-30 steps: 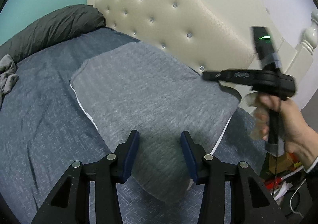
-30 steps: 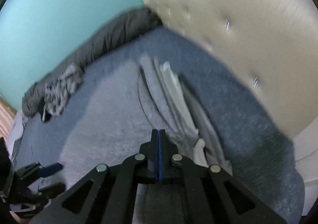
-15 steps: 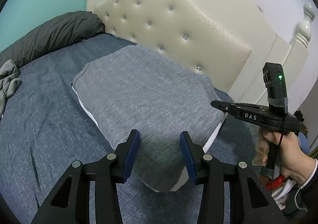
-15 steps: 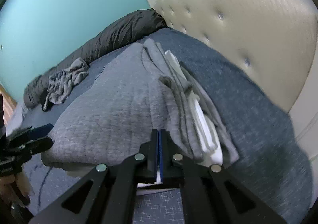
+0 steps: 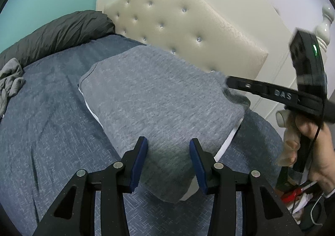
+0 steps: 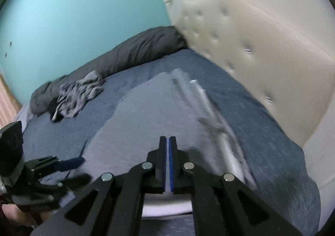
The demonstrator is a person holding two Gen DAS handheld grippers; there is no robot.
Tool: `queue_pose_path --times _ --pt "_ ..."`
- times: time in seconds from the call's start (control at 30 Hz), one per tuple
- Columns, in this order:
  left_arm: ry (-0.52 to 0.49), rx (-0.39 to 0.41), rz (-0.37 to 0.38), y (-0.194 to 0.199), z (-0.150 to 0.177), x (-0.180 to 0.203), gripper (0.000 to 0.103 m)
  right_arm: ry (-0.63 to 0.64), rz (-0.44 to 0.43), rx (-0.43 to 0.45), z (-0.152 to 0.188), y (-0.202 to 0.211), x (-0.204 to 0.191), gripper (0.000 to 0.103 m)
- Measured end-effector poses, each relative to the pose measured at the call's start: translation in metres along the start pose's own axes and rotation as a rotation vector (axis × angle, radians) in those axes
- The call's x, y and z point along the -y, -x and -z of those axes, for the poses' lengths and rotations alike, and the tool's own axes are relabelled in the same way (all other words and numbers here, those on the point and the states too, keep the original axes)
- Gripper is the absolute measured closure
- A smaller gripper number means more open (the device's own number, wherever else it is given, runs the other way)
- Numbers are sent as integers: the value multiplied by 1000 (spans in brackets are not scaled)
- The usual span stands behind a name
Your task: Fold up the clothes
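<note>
Folded grey garment lies on the bed just in front of the headboard, with white layers showing at its edges. Risk comes first: the right gripper, jaws pressed together and seemingly empty though its view is blurred, hovers over the garment's headboard-side edge and could drag the stacked layers apart if it brushes them. A crumpled grey piece waits far from the headboard. The left gripper has its jaws partly open, holding nothing; the garment's near corner lies just beyond and below them.
</note>
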State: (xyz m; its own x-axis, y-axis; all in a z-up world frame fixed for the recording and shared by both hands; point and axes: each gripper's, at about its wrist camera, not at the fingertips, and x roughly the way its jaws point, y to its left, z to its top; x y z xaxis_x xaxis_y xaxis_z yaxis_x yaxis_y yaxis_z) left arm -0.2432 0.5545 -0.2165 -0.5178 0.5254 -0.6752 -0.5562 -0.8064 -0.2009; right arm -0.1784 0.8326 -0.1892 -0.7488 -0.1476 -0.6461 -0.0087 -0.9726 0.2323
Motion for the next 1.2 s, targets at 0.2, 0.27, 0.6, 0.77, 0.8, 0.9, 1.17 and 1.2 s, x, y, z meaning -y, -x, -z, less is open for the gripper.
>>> queue_pose_path --times 0.2,0.27,0.6,0.77,0.8,0.9,1.17,1.2 --pt "12 -6 3 -3 2 -2 58 -50 8 -108 6 -40 3 102" --pt "23 -11 2 -6 4 -1 58 -44 26 -123 14 -49 2 103" --pt "92 -12 -2 8 -10 -9 58 -37 29 -56 6 -15 -11 103" --pt "116 -1 -8 33 -9 -7 57 -44 11 -24 2 15 -20 101" --pt "115 3 -12 39 -7 -5 57 -42 13 -21 2 20 -22 101" --pt "115 19 -23 57 -8 -2 57 -38 19 -9 2 35 -30 100" --pt "97 62 -39 108 -11 14 57 -47 13 43 4 80 -48 98" --pt "96 66 -40 113 -11 15 57 -45 14 52 4 87 -51 97"
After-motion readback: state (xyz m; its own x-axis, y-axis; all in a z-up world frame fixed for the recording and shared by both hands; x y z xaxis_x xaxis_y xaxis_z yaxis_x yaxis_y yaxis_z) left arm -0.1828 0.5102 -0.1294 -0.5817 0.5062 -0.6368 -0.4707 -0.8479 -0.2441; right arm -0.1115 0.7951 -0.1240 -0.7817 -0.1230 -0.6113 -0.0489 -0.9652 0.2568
